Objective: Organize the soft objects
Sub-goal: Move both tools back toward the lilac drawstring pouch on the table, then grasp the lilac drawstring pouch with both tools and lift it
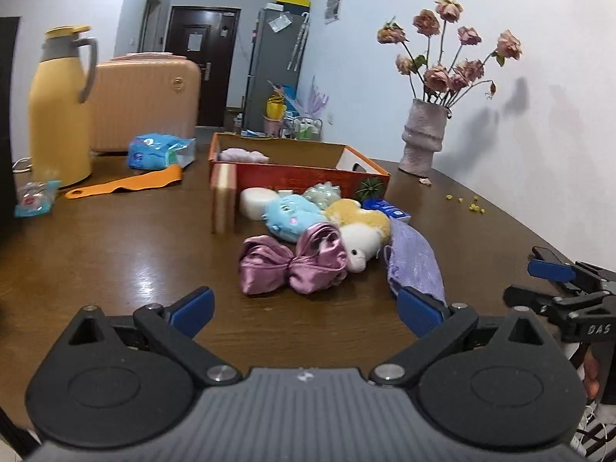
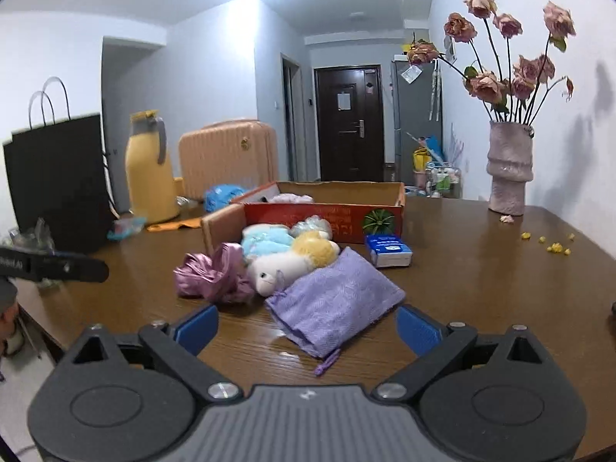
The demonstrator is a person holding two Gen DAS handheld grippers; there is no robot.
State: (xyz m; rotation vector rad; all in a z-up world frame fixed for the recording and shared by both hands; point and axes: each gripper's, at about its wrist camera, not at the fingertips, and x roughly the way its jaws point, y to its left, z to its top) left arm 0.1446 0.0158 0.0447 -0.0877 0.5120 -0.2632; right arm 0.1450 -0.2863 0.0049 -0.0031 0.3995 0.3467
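A pile of soft things lies on the brown table [image 1: 115,250] in front of an orange cardboard box [image 1: 300,171]: a pink satin bow [image 1: 292,265], a white and yellow plush [image 1: 362,238], a blue plush [image 1: 292,217], a purple drawstring pouch [image 1: 415,261], a white sponge [image 1: 256,200]. A pale pink soft item [image 1: 242,155] lies inside the box. My left gripper [image 1: 304,312] is open and empty, just short of the bow. My right gripper [image 2: 308,325] is open, its fingers either side of the near end of the pouch [image 2: 335,304]. The bow [image 2: 211,275] and plush [image 2: 285,261] lie behind it.
A yellow thermos [image 1: 57,111], a peach suitcase [image 1: 146,100], a blue packet [image 1: 159,150] and an orange strip [image 1: 127,184] are at the back left. A vase of dried roses [image 1: 421,138] stands at the back right. A blue tissue pack [image 2: 389,250] lies beside the box. A black bag [image 2: 57,181] stands at the left.
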